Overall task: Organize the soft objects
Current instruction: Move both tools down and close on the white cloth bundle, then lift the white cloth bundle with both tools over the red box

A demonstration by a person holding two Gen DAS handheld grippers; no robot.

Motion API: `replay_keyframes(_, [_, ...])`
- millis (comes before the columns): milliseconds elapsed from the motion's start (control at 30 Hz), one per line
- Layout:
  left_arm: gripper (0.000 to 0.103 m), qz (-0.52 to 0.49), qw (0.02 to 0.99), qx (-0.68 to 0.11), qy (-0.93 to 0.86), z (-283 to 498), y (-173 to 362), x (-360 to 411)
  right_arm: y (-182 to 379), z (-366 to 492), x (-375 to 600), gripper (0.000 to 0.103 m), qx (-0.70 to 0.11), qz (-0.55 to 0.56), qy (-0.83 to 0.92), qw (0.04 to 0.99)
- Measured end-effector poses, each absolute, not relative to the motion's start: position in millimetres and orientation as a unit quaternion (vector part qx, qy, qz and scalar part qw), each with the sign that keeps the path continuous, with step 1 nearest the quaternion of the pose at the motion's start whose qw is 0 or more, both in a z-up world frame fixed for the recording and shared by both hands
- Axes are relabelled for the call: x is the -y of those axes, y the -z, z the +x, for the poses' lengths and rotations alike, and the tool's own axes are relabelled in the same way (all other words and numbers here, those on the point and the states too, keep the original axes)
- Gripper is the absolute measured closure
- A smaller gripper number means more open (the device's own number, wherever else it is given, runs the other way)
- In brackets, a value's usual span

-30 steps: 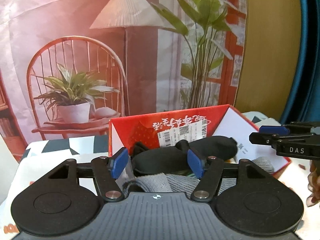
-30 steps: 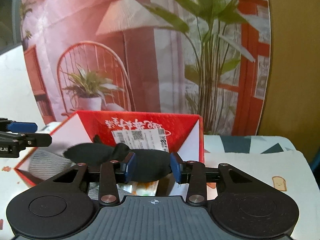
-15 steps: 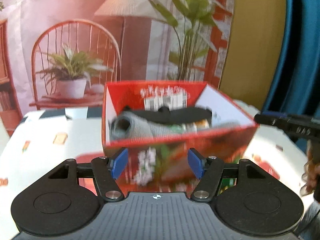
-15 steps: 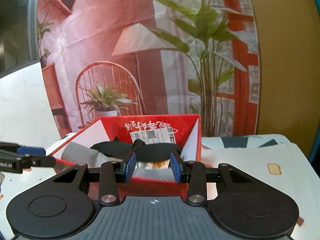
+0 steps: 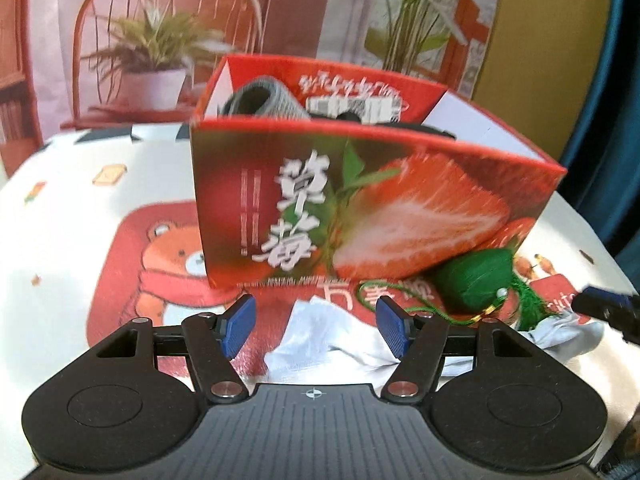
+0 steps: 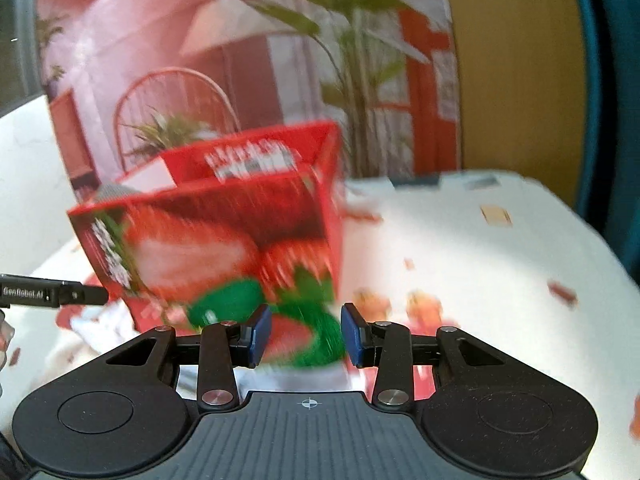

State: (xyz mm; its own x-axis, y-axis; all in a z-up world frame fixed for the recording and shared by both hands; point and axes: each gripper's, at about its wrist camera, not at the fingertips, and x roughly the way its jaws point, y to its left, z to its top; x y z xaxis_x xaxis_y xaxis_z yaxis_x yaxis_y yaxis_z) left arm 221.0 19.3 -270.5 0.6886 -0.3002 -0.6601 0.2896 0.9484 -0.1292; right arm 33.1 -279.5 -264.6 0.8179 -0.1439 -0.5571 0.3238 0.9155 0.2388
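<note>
**Soft objects beside and inside the strawberry box**

Soft objects lie in two places. A grey knitted item rests inside the red strawberry box, at its left end, with a dark item just visible beside it. On the desk, in front of the box, a white cloth lies crumpled, and a green tasselled pouch sits against the box's lower right corner, its cord trailing toward the cloth.

Your left tongs stand open above the white cloth, the blue pads well apart and touching nothing. Your right tongs are also open, at a narrower gap, with the green pouch seen blurred between and beyond the pads; no pad presses on it. In the right view the box tilts and is smeared by motion. Each wrist view shows the other tongs at its edge.
</note>
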Motion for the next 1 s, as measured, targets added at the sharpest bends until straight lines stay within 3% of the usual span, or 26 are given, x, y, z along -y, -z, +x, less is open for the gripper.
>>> replay_keyframes(200, [0.037, -0.008, 0.916, -0.37, 0.152, 223, 285, -18, 279, 23, 275, 0.062, -0.284, 0.18, 0.132, 0.933])
replay_keyframes(300, [0.055, -0.01, 0.914, -0.376, 0.152, 219, 290, -18, 281, 25, 271, 0.062, -0.292, 0.173, 0.128, 0.932])
replay_keyframes(433, [0.066, 0.002, 0.917, -0.37, 0.15, 212, 290, -17, 284, 29, 269, 0.061, -0.306, 0.175, 0.126, 0.927])
replay_keyframes(833, [0.068, -0.02, 0.917, -0.372, 0.141, 194, 291, -34, 289, 33, 262, 0.061, -0.326, 0.171, 0.106, 0.924])
replay_keyframes(1000, [0.068, -0.036, 0.917, -0.375, 0.129, 187, 292, -46, 289, 35, 256, 0.068, -0.332, 0.164, 0.084, 0.925])
